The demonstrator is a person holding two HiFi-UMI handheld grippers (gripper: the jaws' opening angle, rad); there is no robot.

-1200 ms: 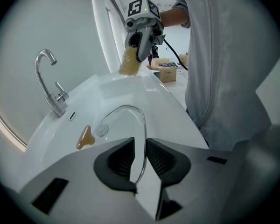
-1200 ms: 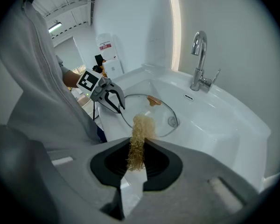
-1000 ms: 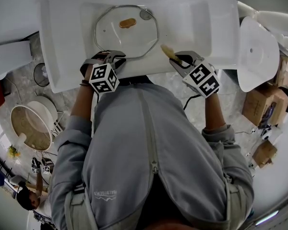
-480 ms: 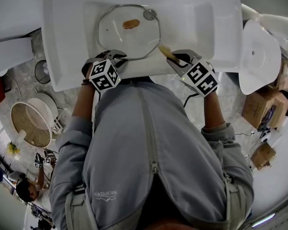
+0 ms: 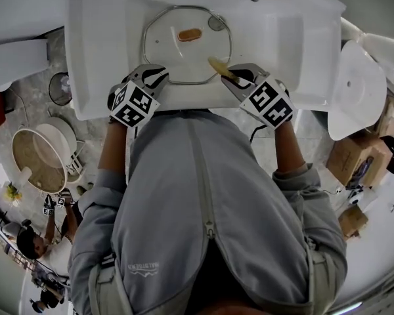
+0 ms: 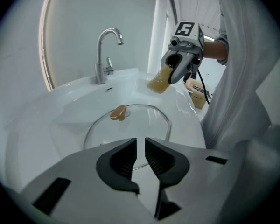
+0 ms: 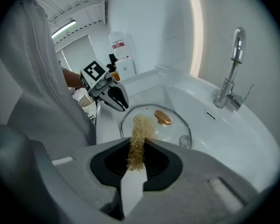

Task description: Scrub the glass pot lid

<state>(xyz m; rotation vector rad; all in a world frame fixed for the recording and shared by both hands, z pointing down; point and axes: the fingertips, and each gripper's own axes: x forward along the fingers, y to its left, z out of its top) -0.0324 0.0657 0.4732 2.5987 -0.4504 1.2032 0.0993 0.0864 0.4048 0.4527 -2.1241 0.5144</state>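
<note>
right hand-held gripper [image 7: 138, 144] tilted down, pinching scrubber [image 7: 141, 125]

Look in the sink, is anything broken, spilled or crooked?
No, nothing stands out. The lid lies flat in the sink, knob up, and looks whole. The right tool holds the scrubber by the lid's edge.
</note>
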